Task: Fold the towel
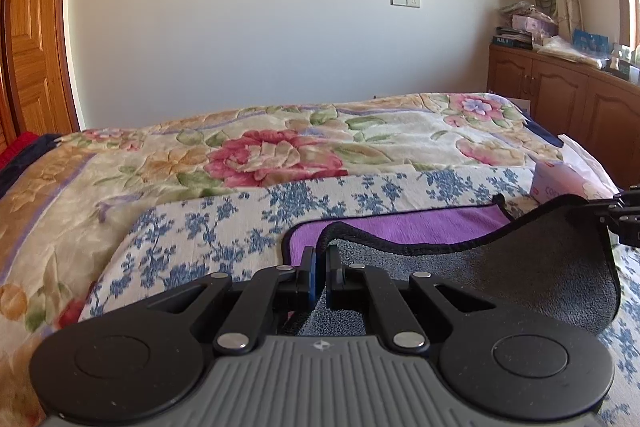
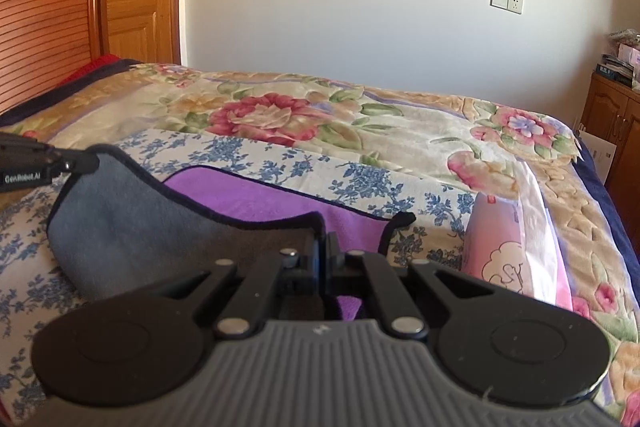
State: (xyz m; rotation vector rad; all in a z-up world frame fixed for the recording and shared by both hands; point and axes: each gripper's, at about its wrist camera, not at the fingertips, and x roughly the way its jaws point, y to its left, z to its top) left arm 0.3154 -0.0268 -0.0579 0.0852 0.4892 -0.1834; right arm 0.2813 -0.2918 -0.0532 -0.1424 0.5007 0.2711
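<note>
Two black tools, left tool [image 1: 319, 269] and right tool [image 2: 323, 259], each pinched the grey-and-purple dark-edged towel [image 1: 500, 267] above the floral-quilted bed [image 1: 280, 147].

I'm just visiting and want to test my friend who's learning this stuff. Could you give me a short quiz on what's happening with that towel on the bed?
1. True or false: both corners of the towel near the camera are lifted, one by the left hand-held gripper and one by the right hand-held gripper.
2. Which colour is the towel's upper face, still lying flat? A) green B) purple C) red
3. Fill in: the towel lies on a blue-flowered cloth spread over a floral ____.

Key: 1 true; 2 B; 3 blanket.
</note>
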